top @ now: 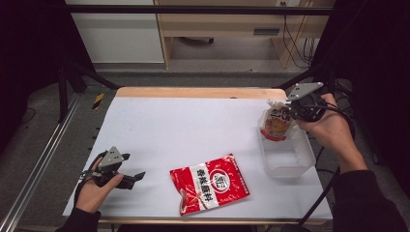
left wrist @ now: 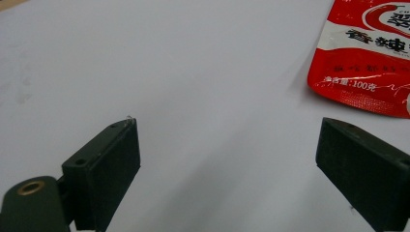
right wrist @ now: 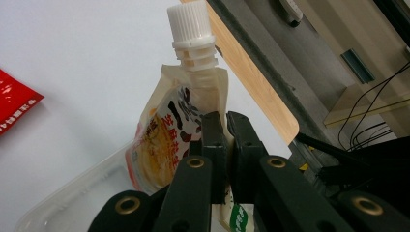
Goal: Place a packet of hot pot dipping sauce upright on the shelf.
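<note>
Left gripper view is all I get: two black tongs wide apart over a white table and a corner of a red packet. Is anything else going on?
Observer: Yes. The right tongs are shut on a pale spouted pouch with a white cap.
Operator: Where is that pouch?
Observer: Held above a clear plastic tub at the table's right side.
Operator: Is my red packet whole?
Observer: It looks whole, lying flat near the table's front edge, apart from the tub.
</note>
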